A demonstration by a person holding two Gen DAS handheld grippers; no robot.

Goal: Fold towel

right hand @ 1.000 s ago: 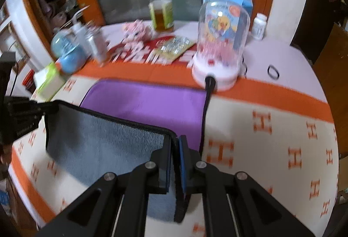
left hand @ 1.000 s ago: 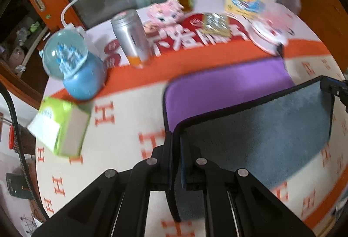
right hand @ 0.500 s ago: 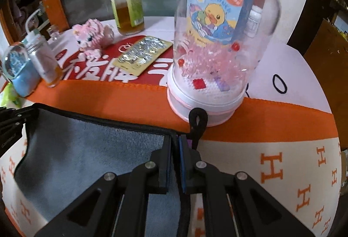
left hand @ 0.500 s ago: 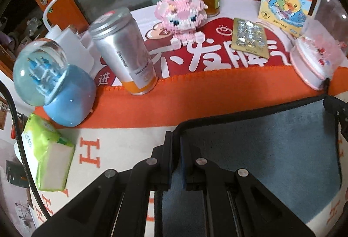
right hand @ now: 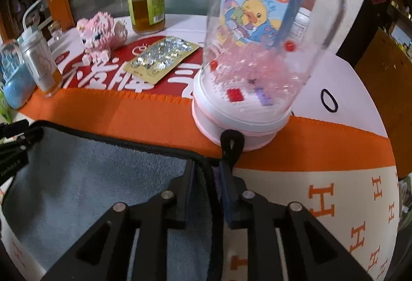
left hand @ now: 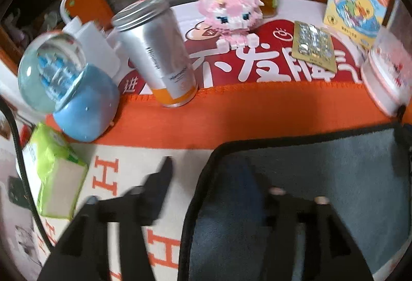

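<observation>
The towel [left hand: 322, 178], grey-blue side up with a black hem, lies folded flat on the orange and cream tablecloth. My left gripper [left hand: 208, 167] is open, its jaws spread wide to either side of the towel's far left corner. In the right wrist view the towel [right hand: 90, 185] fills the lower left. My right gripper [right hand: 208, 167] has its jaws slightly parted around the towel's far right corner, and the hem runs between them. The towel's black hanging loop [right hand: 231, 144] lies against the dome's base.
A clear dome with a pink base [right hand: 257, 49] stands just beyond the right gripper. A silver can [left hand: 157, 54], a blue snow globe [left hand: 67, 85], a green tissue pack [left hand: 56, 172], a pink brick pig [left hand: 231, 13], a blister pack [left hand: 314, 46] and a bottle [right hand: 146, 2] crowd the far side.
Both grippers carried the towel's near edge over the purple side to the far edge and lowered it. The left jaws then opened wide and let go; the right jaws have loosened.
</observation>
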